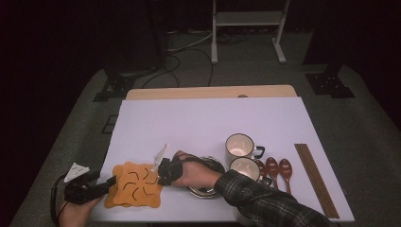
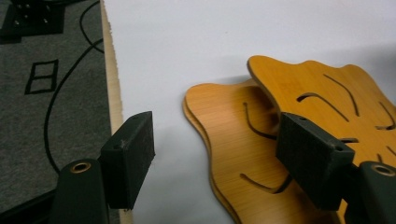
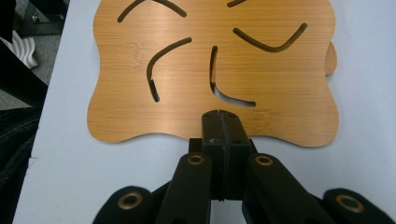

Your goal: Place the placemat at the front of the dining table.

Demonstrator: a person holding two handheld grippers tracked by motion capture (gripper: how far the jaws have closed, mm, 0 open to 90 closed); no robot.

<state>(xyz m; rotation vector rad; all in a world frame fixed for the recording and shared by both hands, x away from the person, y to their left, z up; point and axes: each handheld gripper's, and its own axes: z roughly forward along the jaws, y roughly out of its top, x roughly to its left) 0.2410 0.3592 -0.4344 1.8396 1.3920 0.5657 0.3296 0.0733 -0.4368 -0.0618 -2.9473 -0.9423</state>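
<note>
Two orange wooden trivets with curved slots lie stacked at the table's front left, the top trivet [image 1: 138, 183] [image 2: 327, 93] [image 3: 210, 70] shifted right over the lower trivet [image 1: 111, 197] [image 2: 229, 135] [image 3: 330, 58]. My left gripper [image 1: 109, 185] [image 2: 219, 154] is open at the stack's left edge; one pad hangs by the table edge, the other above the trivets, and neither pad presses on the wood. My right gripper [image 1: 159, 176] [image 3: 220, 116] is shut, pads together with nothing between them, its tip touching the top trivet's right edge.
A white sheet [image 1: 203, 123] covers the table. Behind the right hand sits a metal bowl [image 1: 213, 165], with two white mugs [image 1: 239, 145] [image 1: 245, 168] beside it. Three brown spoons [image 1: 272, 168] and several chopsticks [image 1: 316, 179] lie at the right. The table's left edge [image 2: 112, 93] runs close to the left gripper.
</note>
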